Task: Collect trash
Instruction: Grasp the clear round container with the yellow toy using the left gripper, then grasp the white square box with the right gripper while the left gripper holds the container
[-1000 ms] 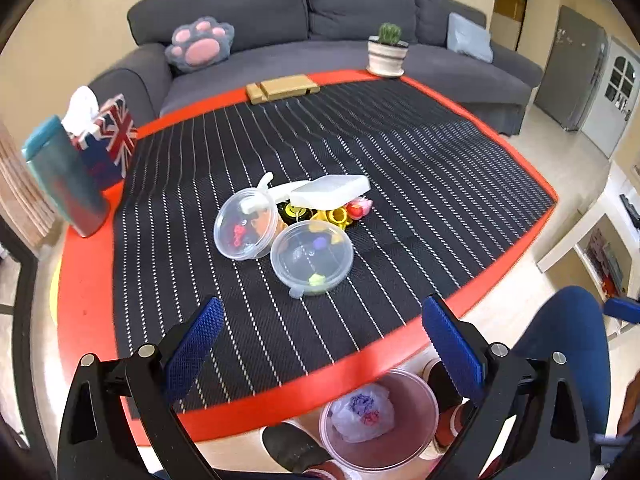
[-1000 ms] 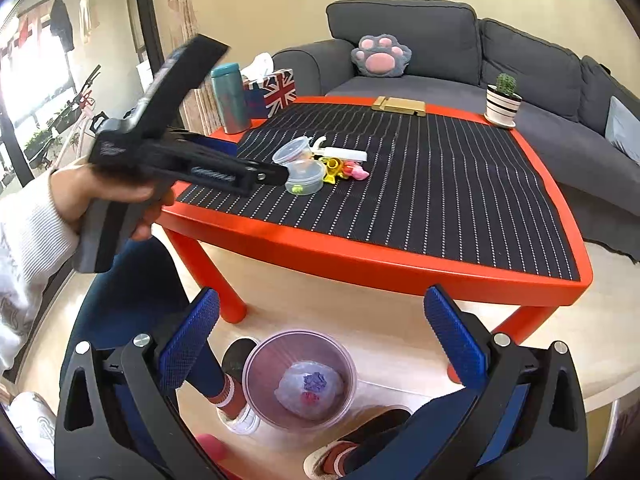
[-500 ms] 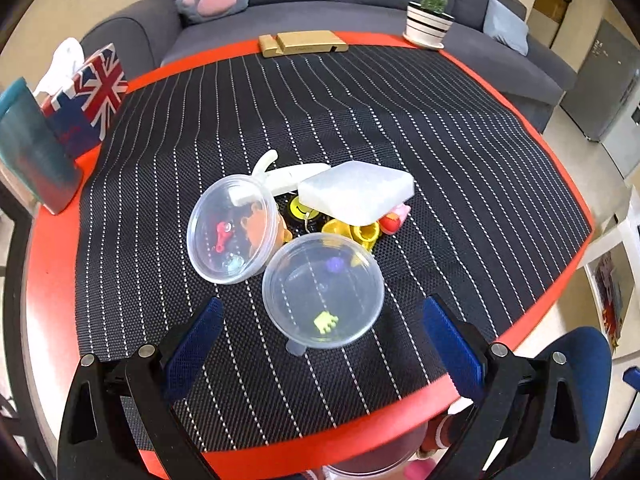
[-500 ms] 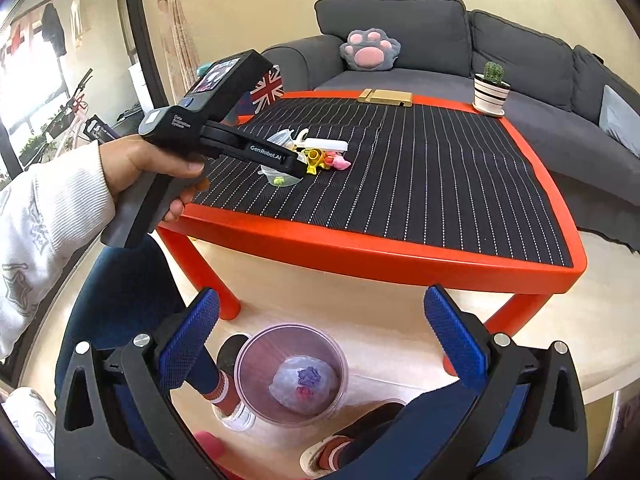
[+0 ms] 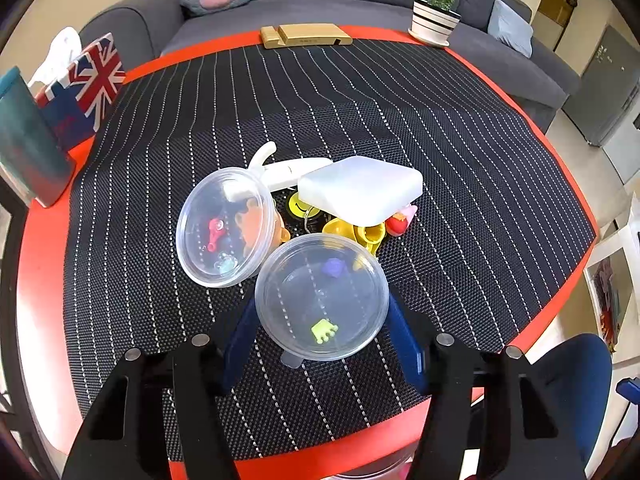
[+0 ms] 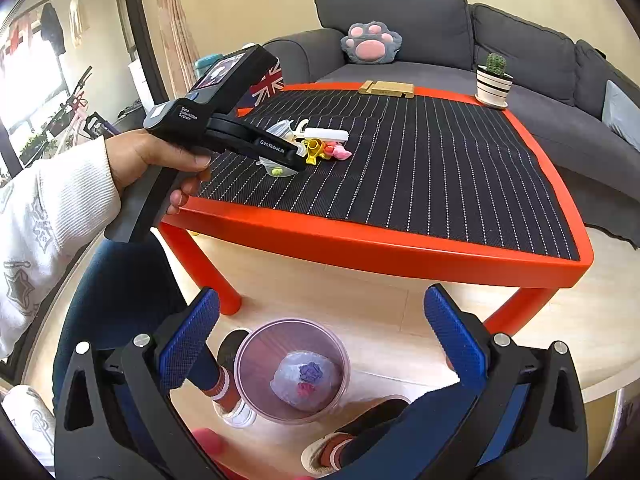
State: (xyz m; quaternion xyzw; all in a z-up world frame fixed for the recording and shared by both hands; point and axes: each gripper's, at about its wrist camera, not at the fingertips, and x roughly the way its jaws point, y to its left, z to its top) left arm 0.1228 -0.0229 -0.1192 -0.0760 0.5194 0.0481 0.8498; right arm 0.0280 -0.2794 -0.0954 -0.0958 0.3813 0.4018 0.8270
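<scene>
A: On the red counter (image 5: 44, 320), over a black striped mat (image 5: 440, 128), we see our left claw (image 5: 322, 332) with a blue pad on either side of a clear round lidded tub (image 5: 322, 296). Whether the pads press its wall, we cannot tell.

B: What's in it?

A: A small green piece and a purple one. Just beyond, a second clear tub (image 5: 224, 228) lies tipped on its side, touching a white lid (image 5: 360, 190) propped over yellow and pink toys.

B: And our right claw (image 6: 320, 340)?

A: Spread wide, holding nothing, above a pink bin (image 6: 292, 372) on the floor with a crumpled wad inside.
</scene>
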